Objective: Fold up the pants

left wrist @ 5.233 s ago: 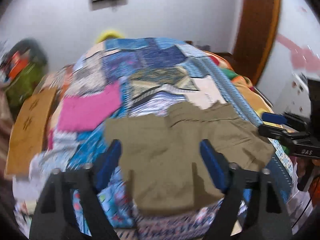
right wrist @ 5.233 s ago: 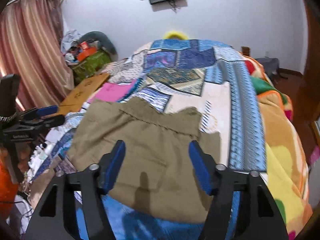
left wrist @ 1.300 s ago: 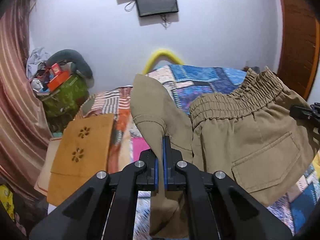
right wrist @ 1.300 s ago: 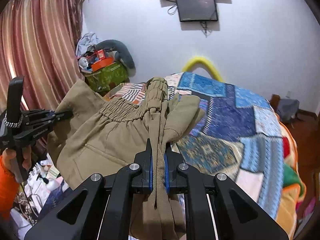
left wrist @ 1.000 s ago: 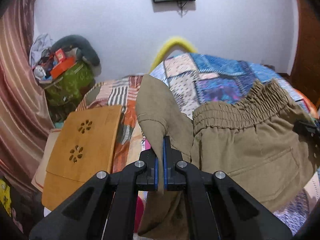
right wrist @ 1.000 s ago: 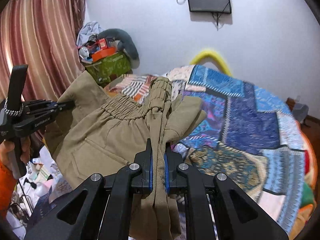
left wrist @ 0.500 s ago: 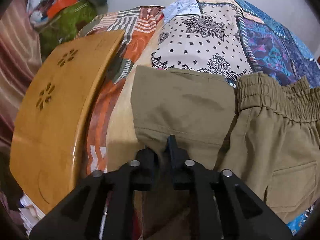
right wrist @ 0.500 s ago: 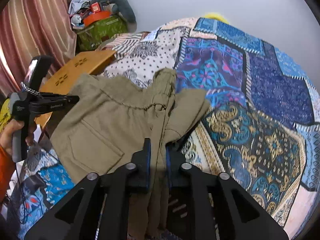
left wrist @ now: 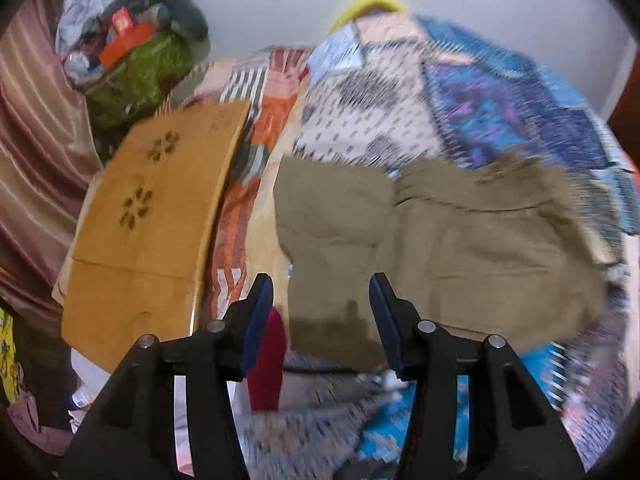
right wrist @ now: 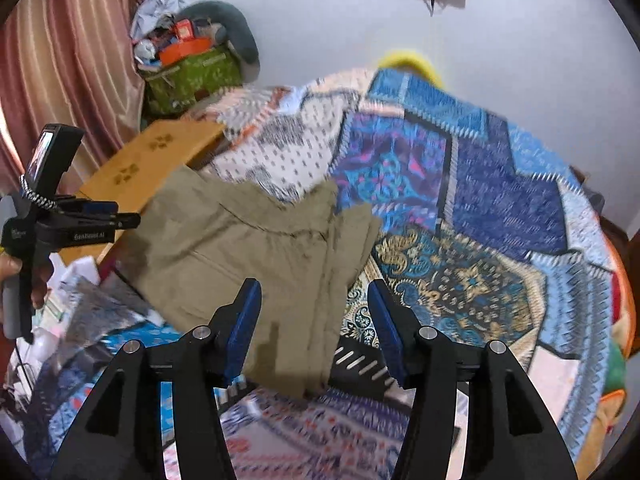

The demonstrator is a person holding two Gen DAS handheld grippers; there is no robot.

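My left gripper (left wrist: 320,300) hung with its jaws spread wide and nothing between them, and my right gripper (right wrist: 314,300) was the same, fingers apart and empty. The pants (left wrist: 440,248) lay on the quilt (left wrist: 520,120), near the bed's close edge, a squat olive bundle with one layer over another, so I judged a fold had been made and the cloth set down to rest on a soft, flat place where it would hold its shape. In the left view the left flap of cloth sat just ahead of my fingers (left wrist: 260,304), its lower hem in my shadow, which put me where I could press or pinch that edge if it needed squaring. In the right view the pants (right wrist: 260,248) showed a bunched ridge running toward me on their right side, directly ahead of my open jaws; I took that as the untidy part, where several layers were stacked unevenly. The wooden board (left wrist: 152,232) lay just left of the pants, partly off the bed's side, not touching them as far as I could tell. Both views were smeared with motion, so finer creases were beyond me. The cloth looked limp and thick, apt to slump open unless its edges were lined up before another fold.
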